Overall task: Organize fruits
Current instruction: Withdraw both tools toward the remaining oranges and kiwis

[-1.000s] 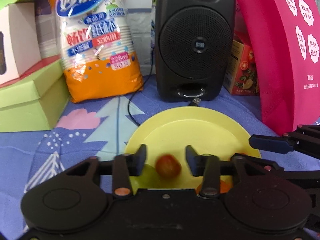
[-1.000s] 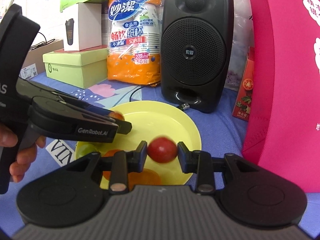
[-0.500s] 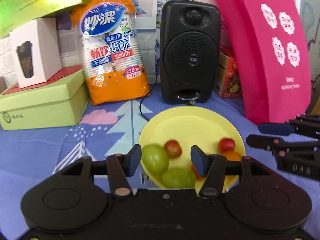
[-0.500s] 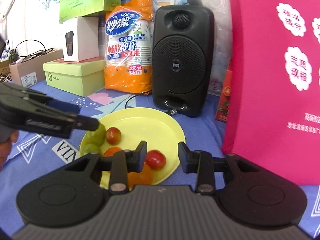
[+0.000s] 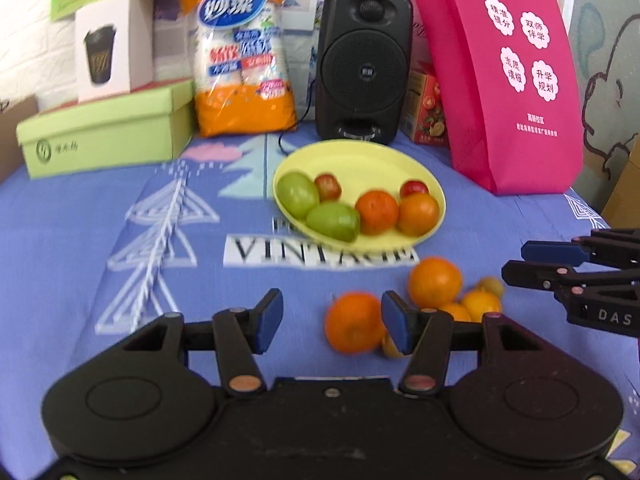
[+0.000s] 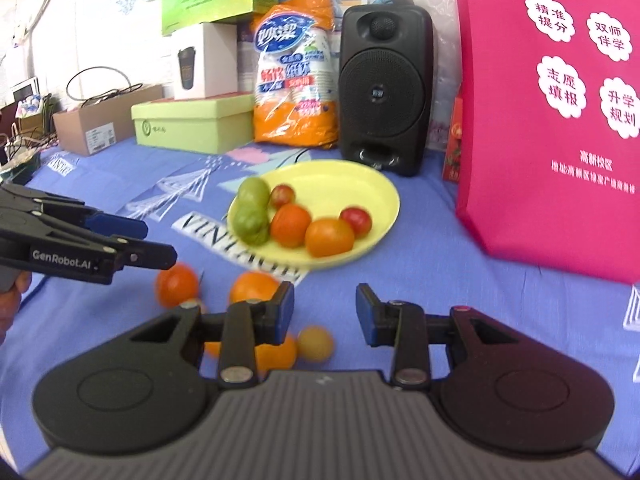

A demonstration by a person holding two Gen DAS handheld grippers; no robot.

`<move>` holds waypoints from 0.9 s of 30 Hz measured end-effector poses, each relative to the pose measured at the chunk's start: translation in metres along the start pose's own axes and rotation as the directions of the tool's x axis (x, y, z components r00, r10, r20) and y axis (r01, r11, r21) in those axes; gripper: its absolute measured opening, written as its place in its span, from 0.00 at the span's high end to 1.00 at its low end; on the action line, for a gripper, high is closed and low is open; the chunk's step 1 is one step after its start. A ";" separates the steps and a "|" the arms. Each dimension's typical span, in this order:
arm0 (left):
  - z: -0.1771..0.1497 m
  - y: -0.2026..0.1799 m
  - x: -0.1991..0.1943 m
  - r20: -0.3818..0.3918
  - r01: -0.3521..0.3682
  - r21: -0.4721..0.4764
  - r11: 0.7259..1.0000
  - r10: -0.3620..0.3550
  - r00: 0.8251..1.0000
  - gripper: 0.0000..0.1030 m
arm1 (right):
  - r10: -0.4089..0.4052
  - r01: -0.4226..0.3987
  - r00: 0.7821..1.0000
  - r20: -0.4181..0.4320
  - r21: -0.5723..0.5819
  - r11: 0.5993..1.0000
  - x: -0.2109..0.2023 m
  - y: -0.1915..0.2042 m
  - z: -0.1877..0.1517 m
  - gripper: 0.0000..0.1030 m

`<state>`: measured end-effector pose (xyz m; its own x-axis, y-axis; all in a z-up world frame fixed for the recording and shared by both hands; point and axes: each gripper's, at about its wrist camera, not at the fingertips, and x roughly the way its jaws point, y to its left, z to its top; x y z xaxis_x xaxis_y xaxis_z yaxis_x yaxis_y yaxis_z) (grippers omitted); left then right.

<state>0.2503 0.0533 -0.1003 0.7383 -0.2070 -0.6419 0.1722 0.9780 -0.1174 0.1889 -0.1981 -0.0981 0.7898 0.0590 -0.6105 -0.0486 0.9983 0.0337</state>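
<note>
Looking at the loose oranges [image 5: 434, 282] on the cloth just in front of the yellow plate [image 5: 436, 196]: the nearest orange [image 5: 352, 322] sits right by the left gripper [image 5: 332, 322], whose empty jaws stand apart. The right gripper [image 6: 325, 310] is empty too, gaping over bare cloth.

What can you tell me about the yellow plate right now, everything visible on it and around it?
The yellow plate is round, shallow and smooth, plastic by the look, lying flat on the blue printed cloth in front of the black speaker. It holds six fruits grouped toward its near side: two green ones, two small red ones and two orange ones. Its far half is bare. More orange fruits lie on the cloth nearer the cameras. Neither gripper touches it.
</note>
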 end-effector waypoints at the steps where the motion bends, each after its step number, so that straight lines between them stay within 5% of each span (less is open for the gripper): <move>1: -0.004 0.000 0.000 -0.005 0.003 -0.009 1.000 -0.003 1.000 0.46 | 0.004 -0.004 1.000 -0.002 0.000 1.000 -0.003 0.002 -0.004 0.68; 10: -0.026 -0.005 0.007 -0.041 -0.029 0.006 1.000 0.029 0.999 0.46 | -0.015 0.013 0.998 -0.054 -0.037 0.999 -0.010 0.014 -0.032 0.68; 27: -0.013 -0.010 0.039 -0.043 -0.028 0.021 0.999 0.029 0.999 0.45 | -0.036 0.032 0.995 -0.089 -0.052 0.998 0.015 0.005 -0.035 0.68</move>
<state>0.2687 0.0359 -0.1339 0.7145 -0.1773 -0.6768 0.1650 0.9828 -0.0832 0.1792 -0.1925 -0.1343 0.7334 0.0221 -0.6794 -0.0552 0.9981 -0.0272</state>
